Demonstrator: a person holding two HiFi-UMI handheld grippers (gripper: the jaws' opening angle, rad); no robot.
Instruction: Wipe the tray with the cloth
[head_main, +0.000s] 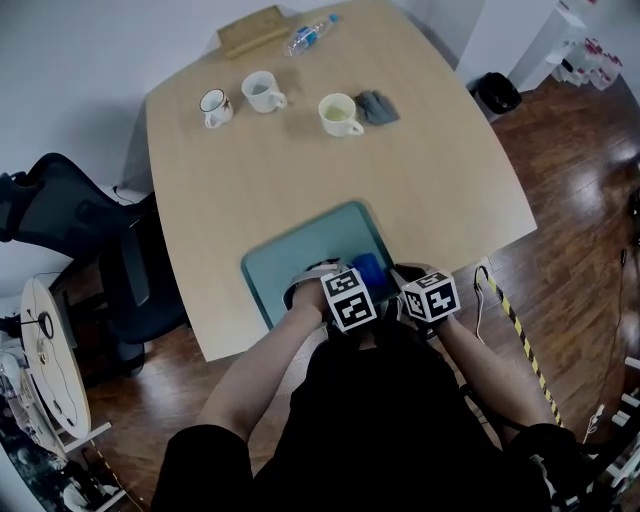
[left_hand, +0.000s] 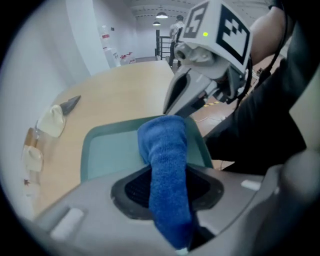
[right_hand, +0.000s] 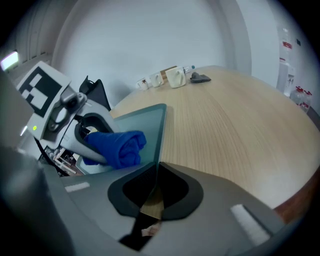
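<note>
Forearms (head_main: 275, 355), bare, reach from the dark-clothed torso at the bottom of the head view to both grippers, which sit side by side at the tray's near edge.

Left gripper (left_hand: 167, 192): jaws partly apart and clamped on the blue cloth (left_hand: 165, 145). The cloth is bunched into a thick roll that fills the gap between the pads and sticks out past the tips. Its free end lies over the near right part of the tray (left_hand: 107, 150). Whether it touches the tray floor cannot be settled.

Right gripper (right_hand: 155, 187): jaws almost together. The tray's thin right-hand rim (right_hand: 161, 135) runs straight into the seam between the pads, so it is pinched there, near the near right corner. No cloth in this gripper.

Tray: teal, rectangular, flat on the pale wooden table (head_main: 420, 180), close to the table's near edge.

Far side of the table: row of three cups (head_main: 263, 92), well apart from the tray. A small grey rag (head_main: 377, 105) lies just beside the rightmost cup. Behind them are a clear bottle (head_main: 310, 35) on its side and a wooden box (head_main: 255, 28).

Off the table, left: a black office chair (head_main: 60, 215).
</note>
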